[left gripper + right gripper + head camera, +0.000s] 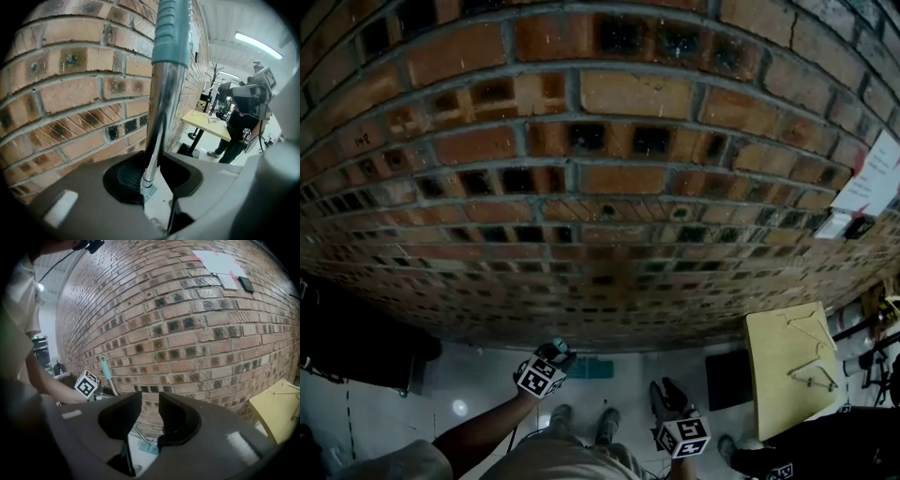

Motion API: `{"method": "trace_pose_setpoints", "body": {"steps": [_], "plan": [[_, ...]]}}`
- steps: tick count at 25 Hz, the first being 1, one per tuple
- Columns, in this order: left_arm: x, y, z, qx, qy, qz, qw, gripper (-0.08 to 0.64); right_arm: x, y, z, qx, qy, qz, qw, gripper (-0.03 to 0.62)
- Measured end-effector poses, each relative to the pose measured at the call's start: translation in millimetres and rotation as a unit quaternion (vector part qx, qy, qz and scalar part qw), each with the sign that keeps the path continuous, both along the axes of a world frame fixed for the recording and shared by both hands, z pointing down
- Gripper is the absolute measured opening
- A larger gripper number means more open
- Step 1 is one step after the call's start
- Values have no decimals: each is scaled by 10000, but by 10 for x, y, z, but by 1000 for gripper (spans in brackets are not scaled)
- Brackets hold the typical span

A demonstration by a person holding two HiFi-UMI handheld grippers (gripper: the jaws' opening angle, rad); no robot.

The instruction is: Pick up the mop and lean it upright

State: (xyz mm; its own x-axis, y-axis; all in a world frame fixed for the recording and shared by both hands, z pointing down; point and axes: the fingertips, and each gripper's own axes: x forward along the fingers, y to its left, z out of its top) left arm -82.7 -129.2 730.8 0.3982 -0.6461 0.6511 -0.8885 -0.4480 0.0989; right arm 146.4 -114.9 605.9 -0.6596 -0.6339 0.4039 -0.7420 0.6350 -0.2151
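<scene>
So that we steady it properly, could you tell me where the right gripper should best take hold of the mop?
Probably the mop's bare metal shaft below the left gripper, which clamps it under the teal grip. Come from the room side, jaws across the slim, slanted round pole.

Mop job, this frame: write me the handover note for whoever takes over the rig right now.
Left hand-held gripper: shut on the mop's metal pole, below its teal grip.
Right hand-held gripper: open, nothing between its jaws, pointed at the brick wall.
Mop: pole slanted, teal mop head low near the wall's base.
Done: mop grasped.
Left: stand the pole upright, lean it on the wall, release.
</scene>
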Motion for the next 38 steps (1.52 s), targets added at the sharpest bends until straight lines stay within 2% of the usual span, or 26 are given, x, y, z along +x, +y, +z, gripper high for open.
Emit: {"method": "trace_pose_setpoints", "body": {"steps": [5,10,20,28,38], "plan": [[129,87,-285,19,127,48,9999,123,74,-24,-21,-3,-202,-139,9997,110],[205,127,-586,102,362,-177,9991,123,127,-91,-106,134,-300,-399,9987,110],[477,333,-1197,880,682,-296,9933,121,151,-108,-323,380,-400,-970,9938,110],[519,278,-1484,1032,647,-390,9918,123,150,-169,-630,604,-469,-892,9931,110],[390,48,-2042,1281,734,47,9890,123,-13,-237,-934,847,-561,-469,9937,110]]}}
